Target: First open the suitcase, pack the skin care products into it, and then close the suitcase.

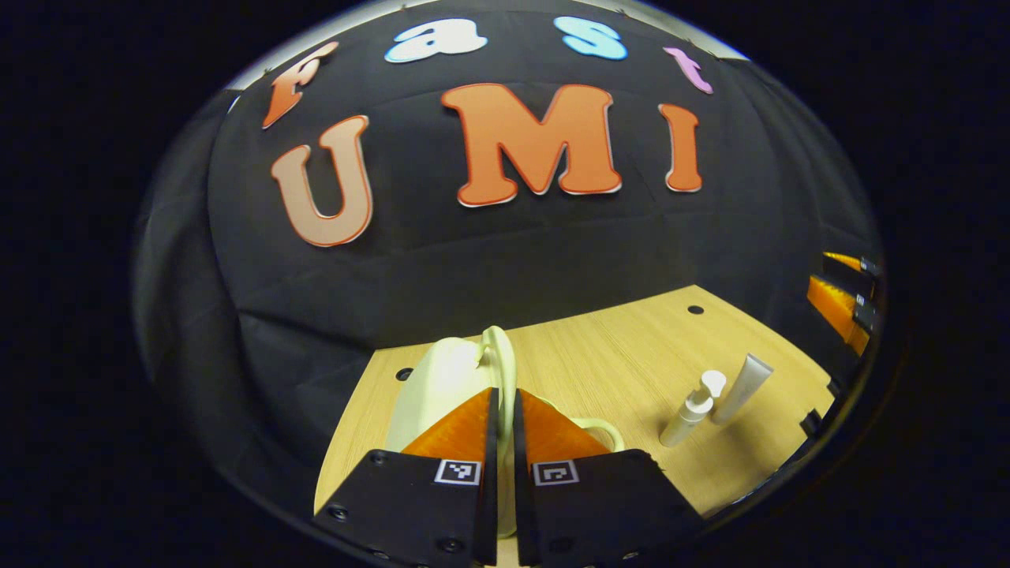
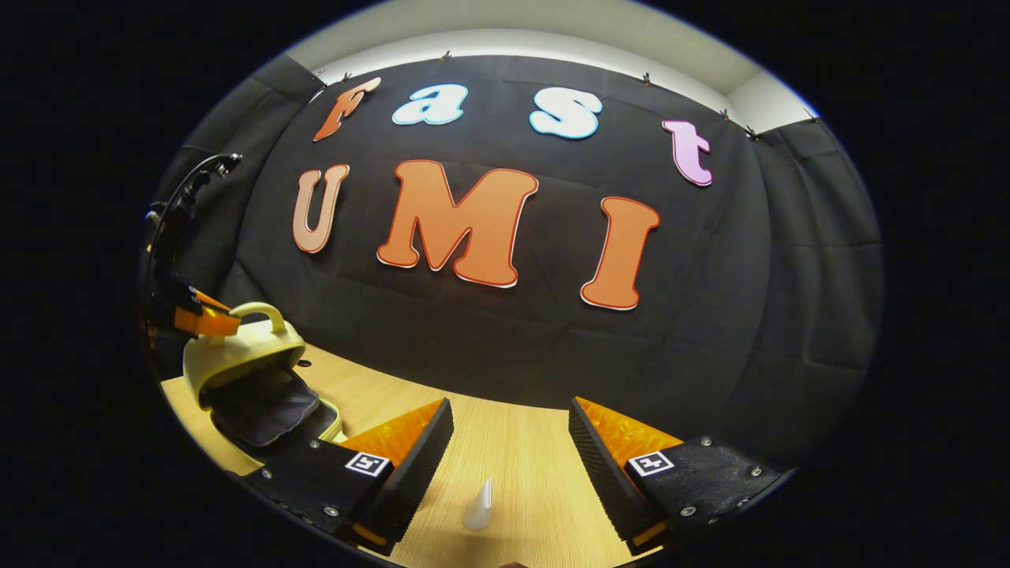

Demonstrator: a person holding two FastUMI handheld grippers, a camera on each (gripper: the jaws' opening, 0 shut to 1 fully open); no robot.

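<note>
Jaws of the left gripper (image 1: 500,410) clamp the pale suitcase (image 2: 237,355) handle at lower centre; right gripper (image 2: 509,442) jaws gape. Lid raised, dark lining bare. Pump bottle (image 1: 694,410) and tube (image 1: 743,386) lie on the bench (image 1: 615,355), lower right.

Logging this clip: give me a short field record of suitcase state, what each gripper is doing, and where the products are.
suitcase: lid raised, dark lining showing
left gripper: shut on the lid's handle
right gripper: open, above a white tube on the table
products: pump bottle and tube lying on the table, not yet packed
</note>
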